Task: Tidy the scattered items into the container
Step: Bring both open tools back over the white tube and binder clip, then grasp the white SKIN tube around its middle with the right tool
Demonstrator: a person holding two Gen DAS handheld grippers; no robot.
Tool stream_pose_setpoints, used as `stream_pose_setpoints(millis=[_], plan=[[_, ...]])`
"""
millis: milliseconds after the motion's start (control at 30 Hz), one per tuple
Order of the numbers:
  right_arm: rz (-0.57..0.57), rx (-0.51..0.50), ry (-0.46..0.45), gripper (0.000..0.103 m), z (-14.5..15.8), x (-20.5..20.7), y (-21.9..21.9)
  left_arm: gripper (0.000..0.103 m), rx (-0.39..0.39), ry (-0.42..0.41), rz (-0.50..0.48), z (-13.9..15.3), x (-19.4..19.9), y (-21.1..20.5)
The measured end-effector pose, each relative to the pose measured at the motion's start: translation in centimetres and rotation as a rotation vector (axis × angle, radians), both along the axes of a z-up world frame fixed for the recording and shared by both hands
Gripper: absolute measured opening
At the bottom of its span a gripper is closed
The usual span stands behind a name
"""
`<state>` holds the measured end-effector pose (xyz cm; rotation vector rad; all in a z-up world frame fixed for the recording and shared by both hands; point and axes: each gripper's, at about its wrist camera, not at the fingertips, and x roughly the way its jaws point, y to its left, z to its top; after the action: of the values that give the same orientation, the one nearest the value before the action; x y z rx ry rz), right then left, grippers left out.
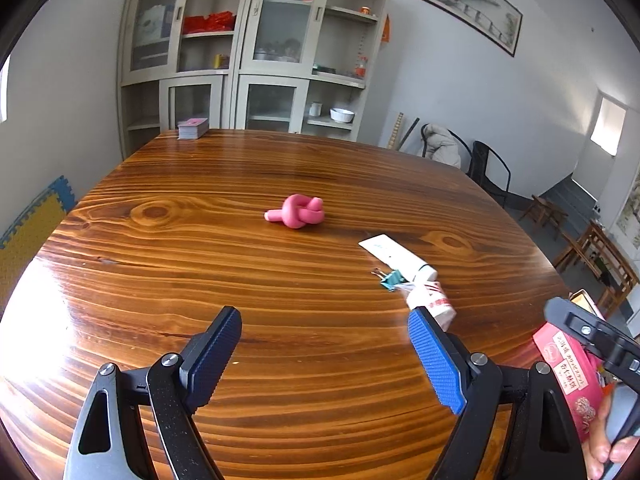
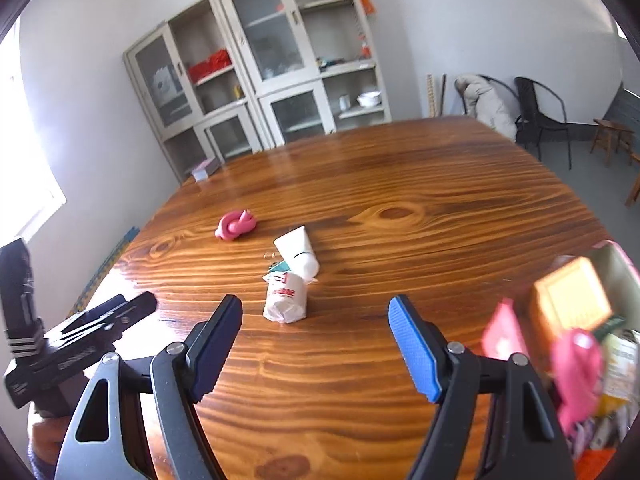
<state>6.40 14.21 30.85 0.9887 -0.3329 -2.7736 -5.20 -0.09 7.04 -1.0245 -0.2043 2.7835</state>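
From the left wrist camera, the left tool (image 1: 324, 332) hangs over the wooden surface (image 1: 200, 264) with its jaws spread wide and nothing between them, only bare wood under the blue pads. Ahead of it, near the middle of the surface, lies a pink knot-shaped toy (image 1: 297, 211). To the right of that, a white tube (image 1: 394, 255) lies flat, with a teal binder clip (image 1: 390, 280) touching its near side and a white roll with red print (image 1: 433, 301) just beside the clip, close to the tool's right finger. At the far right edge the container (image 1: 568, 376), a pink box with printed sides, sits partly behind the right tool's black frame, and fingers of a hand (image 1: 612, 454) show below it. A stack of cards (image 1: 193, 128) rests at the far corner of the surface. From the right wrist camera, the right tool (image 2: 316, 336) is also held wide and empty above the surface (image 2: 400, 184), and the white roll (image 2: 286, 298) lies just beyond its fingertips, touching the tube (image 2: 298, 250), with the clip (image 2: 280, 266) half hidden between them. The pink toy (image 2: 236, 224) lies further off to the left. The container (image 2: 592, 344), blurred, stands at the right with packets inside, and the left tool's black body (image 2: 80, 344) shows at the left edge.
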Motion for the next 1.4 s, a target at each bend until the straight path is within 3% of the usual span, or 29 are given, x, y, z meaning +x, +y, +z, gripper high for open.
stream_pose_setpoints(millis=[333, 500, 533, 633, 733, 800, 967, 1200, 1367, 1400], plan=[[0.067, 0.044, -0.113, 0.079, -3.8, -6.3, -3.5, 0.087, -0.009, -0.020, 0.007, -0.9, -1.0, -2.7], [0.095, 0.054, -0.152, 0.079, -5.2, -8.1, -5.1, 0.087, -0.024, -0.019, 0.055, -1.0, -1.6, -4.2], [0.130, 0.041, -0.166, 0.079, -5.5, -8.2, -5.6, 0.087, -0.021, -0.025, 0.063, -1.1, -1.8, -4.6], [0.352, -0.158, -0.211, 0.080, -5.9, -8.3, -6.3, 0.087, -0.016, -0.038, 0.086, -1.5, -2.4, -5.3], [0.385, -0.224, -0.175, 0.080, -5.0, -7.9, -5.7, 0.087, -0.019, -0.041, 0.088, -1.6, -2.7, -5.4], [0.318, -0.179, -0.150, 0.080, -4.5, -8.1, -4.9, 0.087, -0.025, -0.041, 0.077, -1.5, -3.0, -5.0], [0.076, 0.069, -0.151, 0.076, -5.3, -9.1, -3.6, 0.087, -0.058, -0.034, 0.023, -1.4, -3.7, -3.1], [0.066, 0.253, -0.137, 0.058, -6.1, -10.5, -5.3, 0.087, -0.086, -0.042, -0.032, -1.7, -4.1, -1.3], [0.094, 0.264, -0.147, 0.055, -6.2, -12.4, -6.2, 0.087, -0.097, -0.056, -0.044, -2.4, -4.1, -0.7], [0.099, 0.259, -0.152, 0.049, -6.4, -12.8, -6.2, 0.087, -0.103, -0.054, -0.049, -2.4, -4.0, -0.6]])
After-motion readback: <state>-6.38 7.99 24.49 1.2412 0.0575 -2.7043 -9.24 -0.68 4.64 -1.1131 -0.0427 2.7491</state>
